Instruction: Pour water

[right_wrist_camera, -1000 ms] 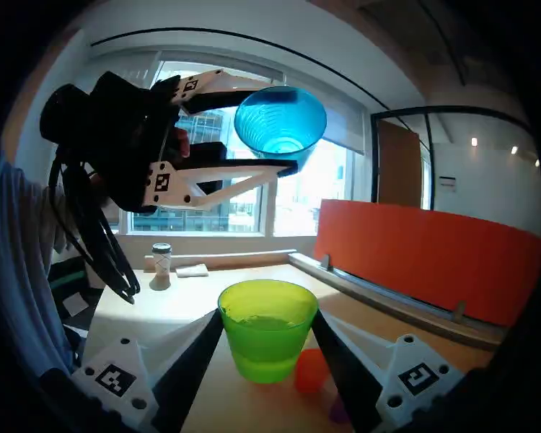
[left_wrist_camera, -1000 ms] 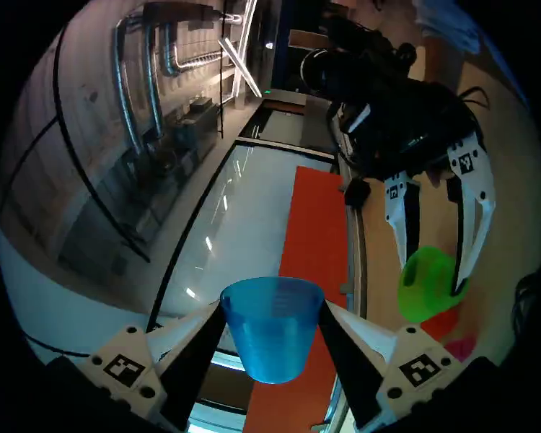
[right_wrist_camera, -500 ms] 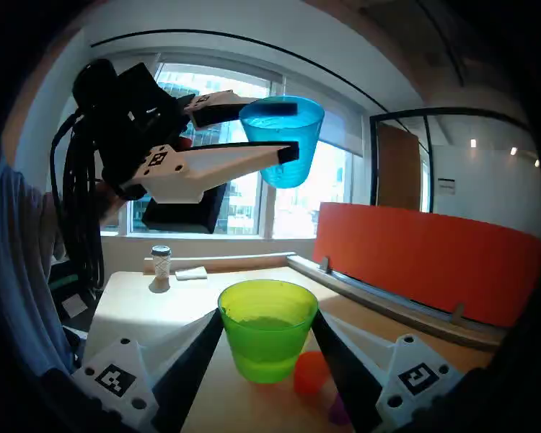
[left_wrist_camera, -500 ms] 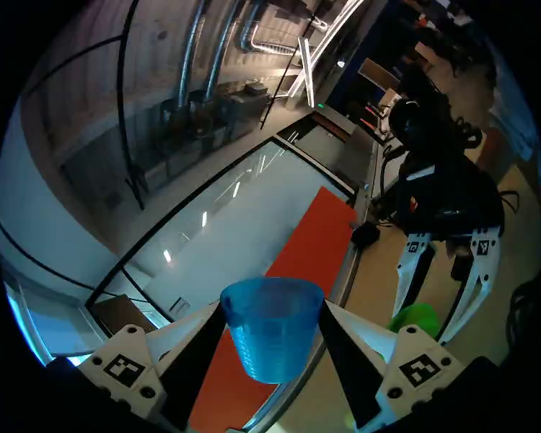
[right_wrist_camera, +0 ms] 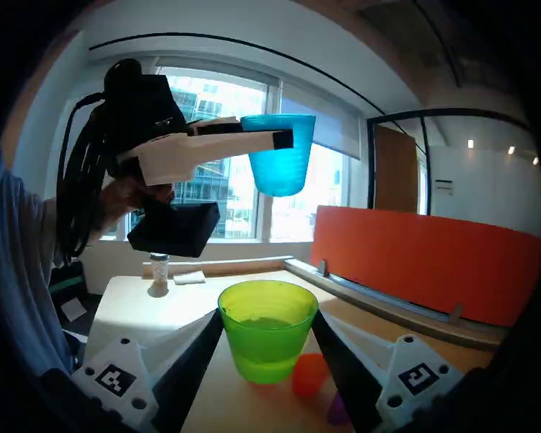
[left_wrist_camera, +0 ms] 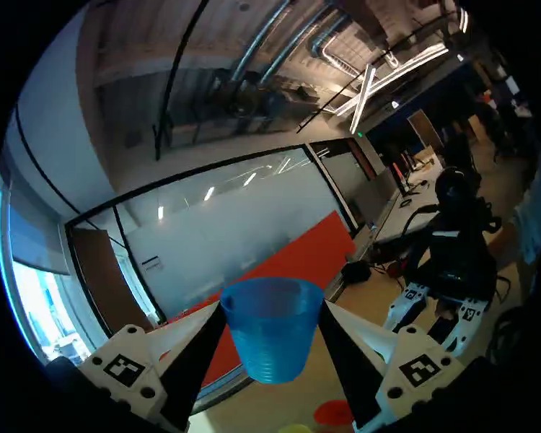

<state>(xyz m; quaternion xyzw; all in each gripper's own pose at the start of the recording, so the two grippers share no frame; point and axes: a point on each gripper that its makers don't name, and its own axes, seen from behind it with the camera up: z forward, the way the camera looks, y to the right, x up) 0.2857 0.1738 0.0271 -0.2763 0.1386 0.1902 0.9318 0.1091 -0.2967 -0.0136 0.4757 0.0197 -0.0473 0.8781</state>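
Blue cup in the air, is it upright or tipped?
Upright. The blue cup sits rim-up and roughly level, held by the left gripper.

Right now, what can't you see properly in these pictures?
- Inside the blue cup: right gripper view sees it from the side, so its wall hides any water.
- Orange cup: right gripper view, half behind the green cup.
- Purple thing: right gripper view, cut off by the right tool's finger; unclear what.
- Small jar: right gripper view, too far and small.
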